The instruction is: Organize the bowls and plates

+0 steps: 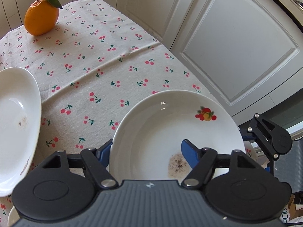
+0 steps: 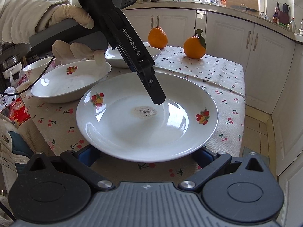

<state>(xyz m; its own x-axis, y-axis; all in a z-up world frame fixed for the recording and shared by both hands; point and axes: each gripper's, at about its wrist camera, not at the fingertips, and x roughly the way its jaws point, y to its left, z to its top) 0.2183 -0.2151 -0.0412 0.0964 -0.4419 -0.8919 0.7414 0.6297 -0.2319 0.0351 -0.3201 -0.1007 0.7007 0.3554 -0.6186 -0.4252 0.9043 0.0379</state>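
plate [image 2: 121,132]: white, fruit decals on the rim, at the near end of the table [image 2: 223,71] on the cherry tablecloth [image 1: 98,60]; its near rim hangs over the right claw's fingers, so I judge it lifted or tipped, not lying flat.
left gripper [image 1: 146,144]: straddles the plate's rim, one blue finger inside the well, the other outside and partly hidden behind the rim; it looks clamped on the plate. The right wrist view shows it coming down from above, tip in the well.
right gripper [image 2: 144,153]: fingers wide apart, holding nothing; the tips are hidden under the plate's near rim.
step: judged as pick-up of the first plate, with stacking not yet done.
next move: likely carry the plate to the deep dish [image 2: 70,79] just beside it and set it down there, or let the right claw take the near rim for support. Needs a level carry and a firm rim grip, since glazed ceramic is slippery.
plate contents: a small dried brown speckled residue patch [image 2: 144,112] in the middle, otherwise nothing.
deep dish contents: nothing visible in it; one fruit decal on the inner wall.
far dish [image 2: 132,56]: behind the left claw and mostly hidden, so I cannot tell the contents.
small bowl [image 2: 37,70]: at the far left edge, inside not visible.
oranges: two at the far end of the table, one [image 2: 158,37] just behind the far dish, one with a leaf [image 2: 195,47] well apart from the plates.
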